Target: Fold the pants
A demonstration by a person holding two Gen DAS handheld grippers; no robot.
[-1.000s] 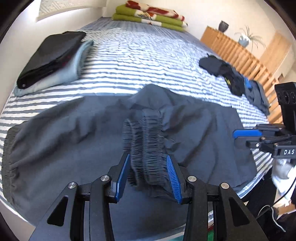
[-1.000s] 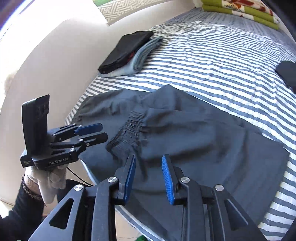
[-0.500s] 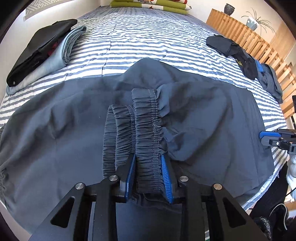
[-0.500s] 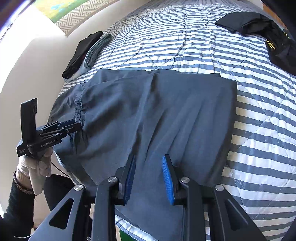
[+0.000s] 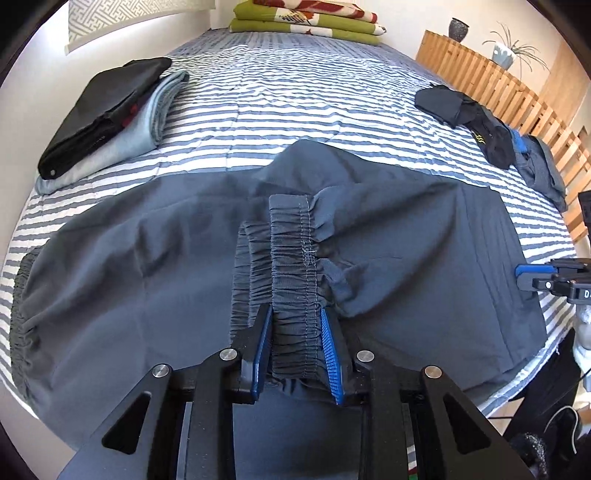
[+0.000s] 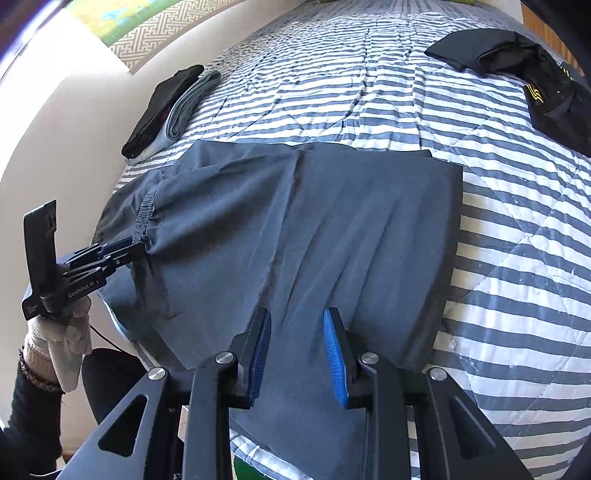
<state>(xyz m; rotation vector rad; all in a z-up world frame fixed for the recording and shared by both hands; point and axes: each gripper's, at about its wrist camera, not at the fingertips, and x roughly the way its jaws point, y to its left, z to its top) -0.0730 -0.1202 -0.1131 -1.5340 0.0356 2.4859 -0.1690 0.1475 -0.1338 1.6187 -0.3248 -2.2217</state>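
Dark grey pants (image 5: pixel 424 258) lie folded across the near edge of the striped bed (image 5: pixel 295 92). My left gripper (image 5: pixel 295 314) is shut on a gathered elastic band (image 5: pixel 291 251) of the pants, which bunches up between the blue pads. In the right wrist view the left gripper (image 6: pixel 125 251) holds that band at the left end of the pants (image 6: pixel 332 221), with a gloved hand on its handle. My right gripper (image 6: pixel 295 317) hovers open over the near edge of the cloth, nothing pinched between its fingers. It also shows at the right edge of the left wrist view, right gripper (image 5: pixel 535 277).
A folded stack of black and pale blue clothes (image 5: pixel 110 114) lies at the back left of the bed. A heap of dark garments (image 5: pixel 472 114) sits at the right by a wooden slatted rail (image 5: pixel 498 85). Green and red blankets (image 5: pixel 306 18) lie at the far end. A white wall (image 6: pixel 74 129) runs along the left.
The left gripper closed on the elastic band and keeps hold of it. The right gripper swung from beside the band over to the middle of the pants' near edge, still open.
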